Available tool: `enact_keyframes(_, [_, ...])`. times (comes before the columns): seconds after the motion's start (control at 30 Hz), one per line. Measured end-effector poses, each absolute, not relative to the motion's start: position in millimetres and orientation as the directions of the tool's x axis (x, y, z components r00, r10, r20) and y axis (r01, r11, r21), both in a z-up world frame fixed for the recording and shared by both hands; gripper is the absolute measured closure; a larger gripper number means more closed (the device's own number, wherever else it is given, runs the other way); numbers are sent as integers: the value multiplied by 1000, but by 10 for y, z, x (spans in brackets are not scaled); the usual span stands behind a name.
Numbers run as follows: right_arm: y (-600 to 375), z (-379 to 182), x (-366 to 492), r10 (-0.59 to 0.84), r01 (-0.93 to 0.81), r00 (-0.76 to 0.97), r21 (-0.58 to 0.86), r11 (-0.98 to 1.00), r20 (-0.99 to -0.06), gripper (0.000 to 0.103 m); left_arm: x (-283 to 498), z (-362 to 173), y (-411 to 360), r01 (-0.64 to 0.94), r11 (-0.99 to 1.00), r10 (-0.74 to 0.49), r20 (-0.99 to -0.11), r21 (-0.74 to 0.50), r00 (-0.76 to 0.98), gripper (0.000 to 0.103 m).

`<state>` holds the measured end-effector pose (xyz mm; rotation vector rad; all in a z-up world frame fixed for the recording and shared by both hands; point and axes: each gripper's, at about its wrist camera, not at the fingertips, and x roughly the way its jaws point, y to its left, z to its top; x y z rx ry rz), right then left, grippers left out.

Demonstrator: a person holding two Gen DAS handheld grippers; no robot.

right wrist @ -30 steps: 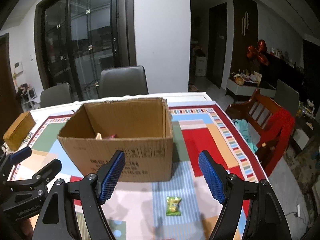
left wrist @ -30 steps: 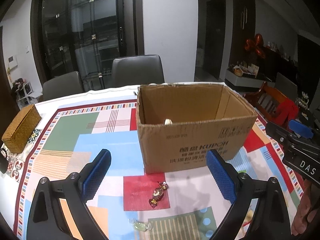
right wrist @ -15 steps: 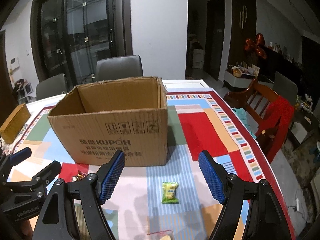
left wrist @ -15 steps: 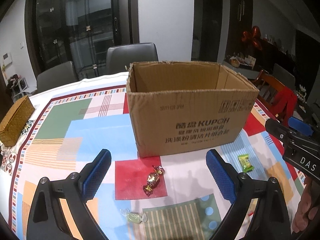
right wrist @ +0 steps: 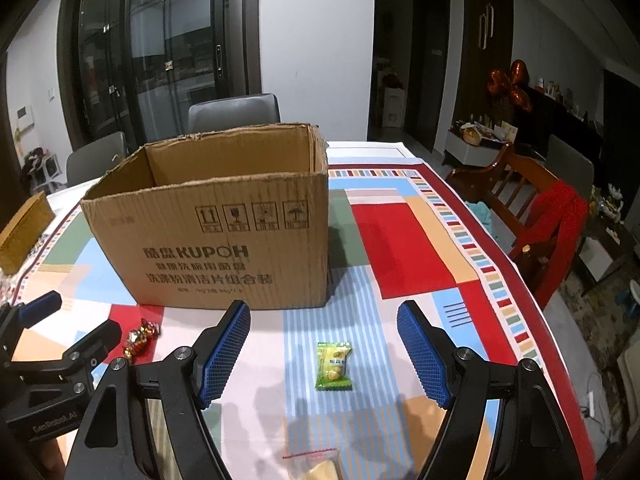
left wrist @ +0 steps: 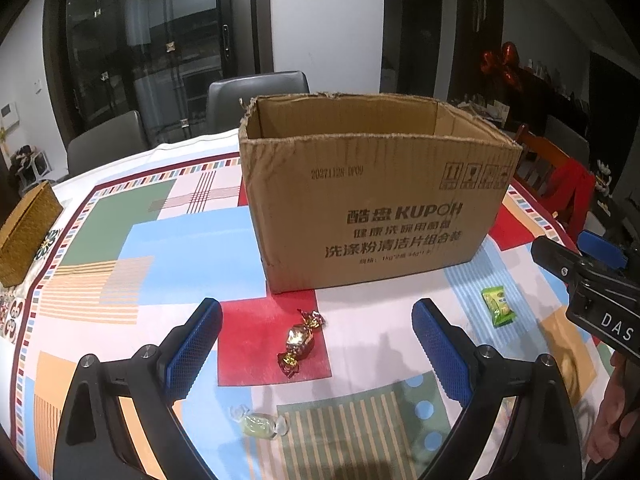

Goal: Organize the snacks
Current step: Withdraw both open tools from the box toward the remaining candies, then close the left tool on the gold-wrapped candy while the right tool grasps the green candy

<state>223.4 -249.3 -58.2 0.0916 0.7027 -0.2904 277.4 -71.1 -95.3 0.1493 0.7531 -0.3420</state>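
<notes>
patchwork tablecloth (left wrist: 180,240), cardboard box (left wrist: 372,208) behind gold candy (left wrist: 300,340) and green packet (right wrist: 334,366), both tools gaping, empty

Matt corrugated cardboard box (left wrist: 376,200), shiny foil-wrapped candy (left wrist: 300,342), glossy green plastic packet (right wrist: 334,366), woven basket (left wrist: 26,232).

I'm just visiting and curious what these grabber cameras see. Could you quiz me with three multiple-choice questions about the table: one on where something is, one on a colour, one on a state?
1. Where does the gold-wrapped candy lie?
A. inside the box
B. on the tablecloth in front of the cardboard box
C. on a chair

2. What colour is the small snack packet?
A. green
B. purple
C. black

3. How stand the jaws of the right gripper?
A. clamped on the box
B. shut on a candy
C. open, holding nothing

Answers:
1 B, it rests on a red patch before the box.
2 A, its wrapper is green.
3 C, the blue pads stand apart around bare cloth.
</notes>
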Motion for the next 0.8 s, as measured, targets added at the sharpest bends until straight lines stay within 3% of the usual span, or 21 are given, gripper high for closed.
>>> enact_keyframes(0.57, [-2463,-893,2233,-238,297,709,-25,955,-664,26,2803,-1227,-664,349,937,-248,-694,6,677,6])
enact_keyframes(0.8, [-2492,-1033,2266,-239,304,691,-25,952,-682,26,2857,-1344,-674,345,938,-237,-709,10,664,11])
